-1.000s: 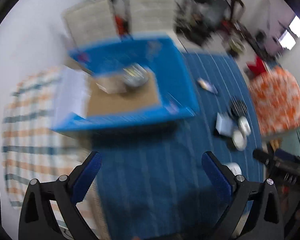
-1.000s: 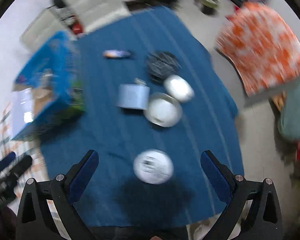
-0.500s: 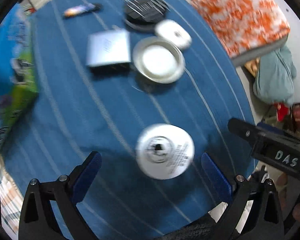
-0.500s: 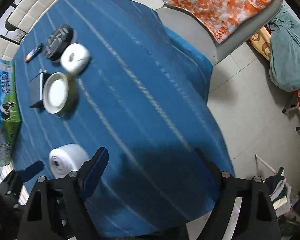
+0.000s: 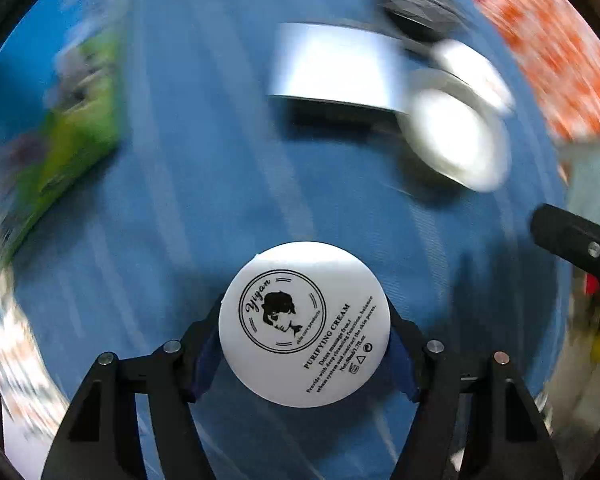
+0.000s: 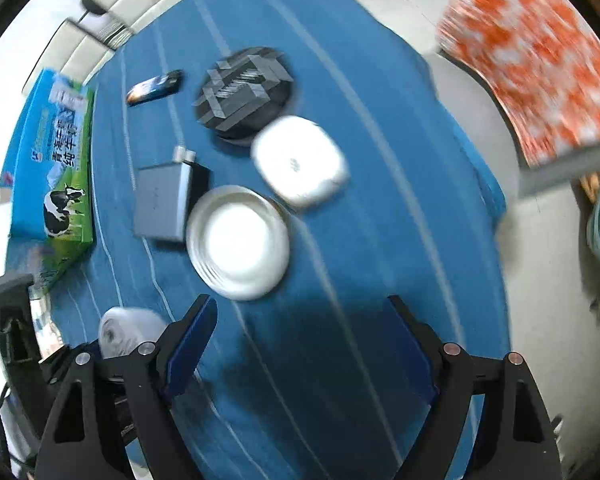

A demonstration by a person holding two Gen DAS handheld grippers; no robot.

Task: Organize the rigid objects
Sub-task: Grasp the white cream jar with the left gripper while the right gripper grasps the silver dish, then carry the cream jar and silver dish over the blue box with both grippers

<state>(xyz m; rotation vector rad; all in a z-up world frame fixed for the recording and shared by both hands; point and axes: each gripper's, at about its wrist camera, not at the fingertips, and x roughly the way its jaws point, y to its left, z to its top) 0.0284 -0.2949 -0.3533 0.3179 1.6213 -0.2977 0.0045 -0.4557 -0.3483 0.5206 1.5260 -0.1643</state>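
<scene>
My left gripper points down at the blue striped tablecloth, jaws closing around the white cream jar at lower centre of its view, blue pads at both its sides; my right gripper stands wide, nothing between its fingers; above it lie a round metal tin, a grey flat box, a white case; milk carton at left.

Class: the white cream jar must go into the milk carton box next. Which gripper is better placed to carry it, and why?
Left. The left gripper is closing with the cream jar between its pads. The right gripper has only blue tablecloth between its fingers.
</scene>
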